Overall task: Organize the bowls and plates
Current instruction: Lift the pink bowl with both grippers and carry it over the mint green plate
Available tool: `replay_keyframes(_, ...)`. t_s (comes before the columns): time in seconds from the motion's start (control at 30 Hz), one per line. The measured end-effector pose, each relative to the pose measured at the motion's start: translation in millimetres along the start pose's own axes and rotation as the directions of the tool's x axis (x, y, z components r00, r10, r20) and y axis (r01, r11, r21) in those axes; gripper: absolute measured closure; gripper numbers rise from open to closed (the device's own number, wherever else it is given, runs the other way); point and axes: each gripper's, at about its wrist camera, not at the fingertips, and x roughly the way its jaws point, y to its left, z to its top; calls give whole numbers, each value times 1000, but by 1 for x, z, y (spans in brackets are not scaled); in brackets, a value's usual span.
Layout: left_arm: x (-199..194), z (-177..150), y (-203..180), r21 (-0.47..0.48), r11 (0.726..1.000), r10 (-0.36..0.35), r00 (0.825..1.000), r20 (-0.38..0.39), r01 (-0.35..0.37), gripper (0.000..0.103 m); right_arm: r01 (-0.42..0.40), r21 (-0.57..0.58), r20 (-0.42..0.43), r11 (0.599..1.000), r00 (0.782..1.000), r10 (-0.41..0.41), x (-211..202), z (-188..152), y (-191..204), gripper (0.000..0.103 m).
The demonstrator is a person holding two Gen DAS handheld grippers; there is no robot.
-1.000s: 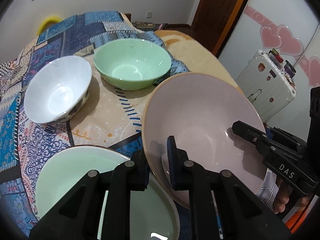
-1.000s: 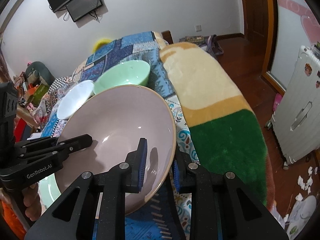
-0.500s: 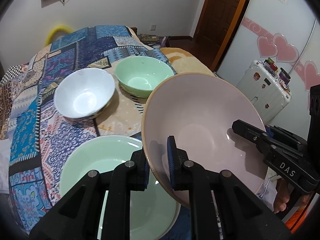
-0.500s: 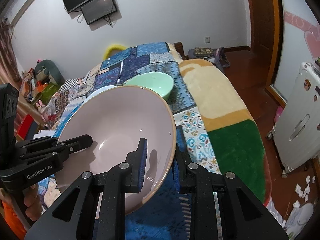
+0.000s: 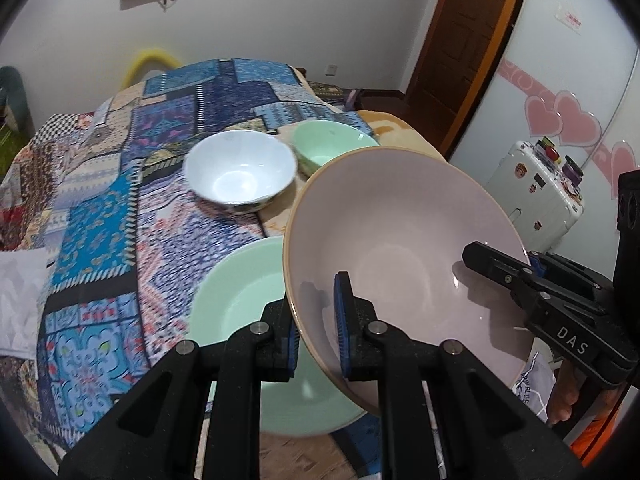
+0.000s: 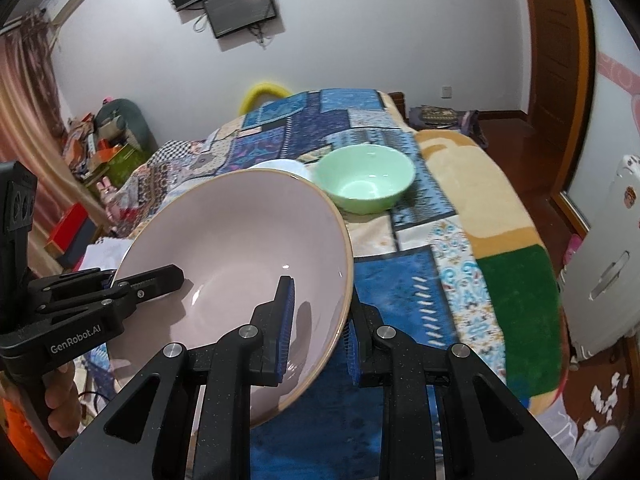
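Both grippers hold a large pink plate [image 5: 400,240] in the air above the bed, tilted. My left gripper [image 5: 318,320] is shut on its left rim. My right gripper [image 6: 318,332] is shut on the plate's [image 6: 240,248] right rim. A pale green plate [image 5: 248,304] lies on the quilt below it. A white bowl [image 5: 240,176] and a green bowl [image 5: 328,148] stand further back; the green bowl [image 6: 364,184] also shows in the right wrist view, with the white bowl [image 6: 288,168] mostly hidden behind the pink plate.
The patchwork quilt [image 5: 100,208] covers the bed, with a yellow and green blanket [image 6: 500,240] along its right side. A white suitcase [image 5: 536,192] stands on the floor to the right. A white cloth [image 5: 20,292] lies at the left edge.
Both grippers have raised the pink plate and pulled back from the bowls. The green plate and both bowls now sit further away and lower in view.
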Motion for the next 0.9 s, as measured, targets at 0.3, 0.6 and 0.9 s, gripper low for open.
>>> replay_keyframes(0.3,-34,-22,42,-59,997,53,998,32,-51,88,-54,-49,-24,997,998,53,10,-7,43,82)
replay_keyframes(0.6,-62,-41,84,-128,986,116,992,53,-108,88,-112,-108,-52,988,993,107,23,-13,88,82)
replay_keyframes(0.9,-82,-60,122,-187,968,179,982,57,-166,88,-163,-147,-85,975,985,152,41,-18,126,82)
